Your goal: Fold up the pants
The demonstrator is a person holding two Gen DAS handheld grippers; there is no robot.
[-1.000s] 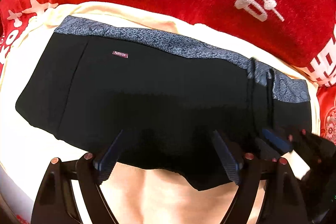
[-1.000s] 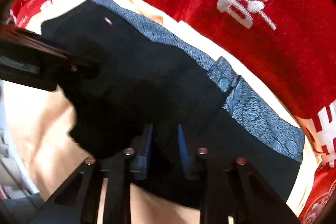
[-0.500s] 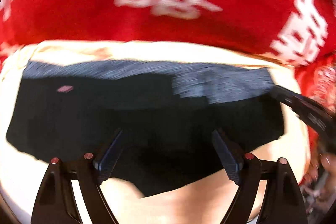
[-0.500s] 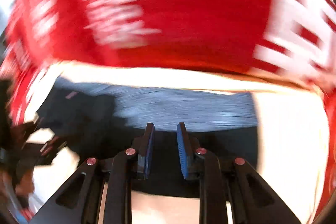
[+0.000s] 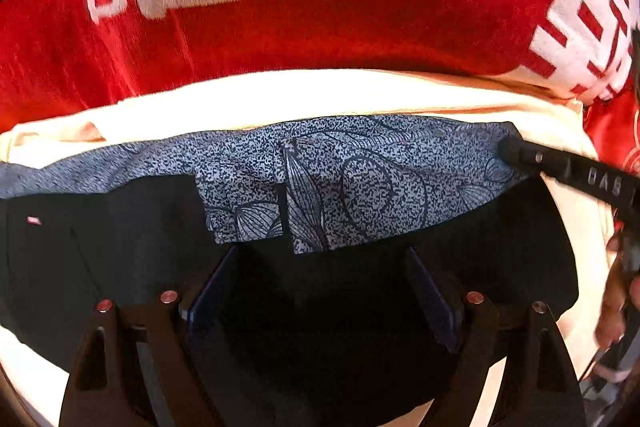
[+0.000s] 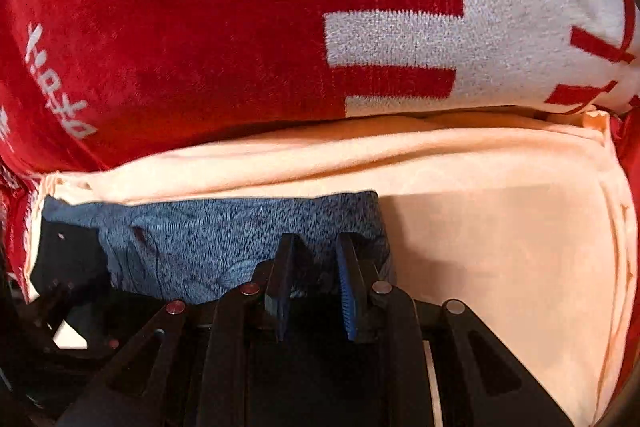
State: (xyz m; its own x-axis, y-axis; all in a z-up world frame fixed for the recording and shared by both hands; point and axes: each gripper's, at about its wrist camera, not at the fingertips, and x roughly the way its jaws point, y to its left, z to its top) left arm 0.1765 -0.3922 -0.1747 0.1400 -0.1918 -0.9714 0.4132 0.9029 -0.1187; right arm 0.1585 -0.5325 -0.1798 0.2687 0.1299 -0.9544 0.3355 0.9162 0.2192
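Note:
Black pants (image 5: 140, 247) with a blue-grey patterned waistband (image 5: 360, 183) lie folded on a cream cloth (image 5: 320, 95). My left gripper (image 5: 320, 267) is open, its fingers spread wide just over the black fabric below the waistband. My right gripper (image 6: 314, 259) is nearly closed, its blue pads pinching the pants at the right end of the waistband (image 6: 224, 239). Its black finger also shows in the left wrist view (image 5: 560, 167) at the waistband's right corner.
A red plush blanket (image 5: 360, 7) with white characters rises behind the cream cloth. In the right wrist view bare cream cloth (image 6: 500, 247) stretches right of the pants, ending at a seam near the red blanket (image 6: 200, 27).
The right gripper carried the right side of the pants over, and the waistband now lies doubled at the middle. Both cameras have moved closer and lower to the pants.

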